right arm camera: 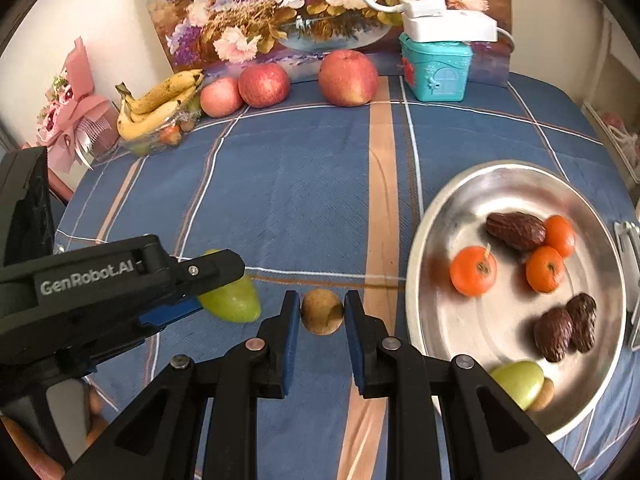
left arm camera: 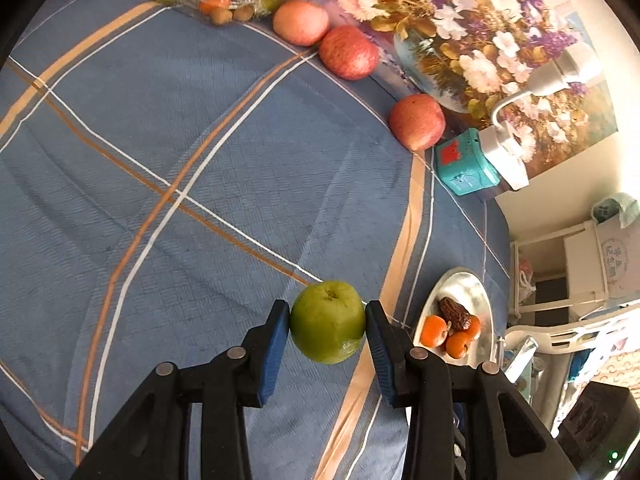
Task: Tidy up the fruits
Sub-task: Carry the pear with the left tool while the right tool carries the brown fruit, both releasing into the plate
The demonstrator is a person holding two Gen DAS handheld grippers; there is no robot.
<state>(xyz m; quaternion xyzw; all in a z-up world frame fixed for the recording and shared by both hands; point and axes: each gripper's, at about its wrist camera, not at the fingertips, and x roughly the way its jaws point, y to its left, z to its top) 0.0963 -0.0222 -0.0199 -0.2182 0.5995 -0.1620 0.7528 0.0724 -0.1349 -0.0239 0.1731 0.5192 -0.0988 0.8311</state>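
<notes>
- The left gripper (left arm camera: 327,322) clamps a green fruit (left arm camera: 327,322) between its blue ribbed pads, one pad on each flank; the fruit is smooth, slightly egg-shaped, with its long axis running away from the gripper and its dimpled stem end pointing forward and up.
- The right gripper (right arm camera: 322,312) pinches a small brown fruit (right arm camera: 322,312) between its pads; it is roundish and dull-skinned with a rough look, so no clear long axis shows.
- In the right wrist view, the left gripper (right arm camera: 200,280) sits just to the left of the right one, with the green fruit (right arm camera: 236,300) showing under its black fingers.
- Both fruits are held above the counter (right arm camera: 300,184), which is covered in a blue woven cloth with tan and white stripes.
- To the right of the right gripper lies a shiny round metal tray (right arm camera: 448,208); in it are three small oranges (right arm camera: 473,271), three wrinkled dark brown dates (right arm camera: 516,230), another green fruit (right arm camera: 520,380) and a small brown one touching it at the near rim.
- Far ahead of both grippers, three red apples (right arm camera: 348,78) stand in a row along a flower painting (right arm camera: 280,12).
- Ahead and to the left, a clear container (right arm camera: 148,144) holds a bunch of spotted yellow bananas (right arm camera: 160,100) on top of smaller fruit.
- Ahead and to the right stands a teal house-shaped box (right arm camera: 436,70) with a white plastic device (right arm camera: 448,26) on top.
</notes>
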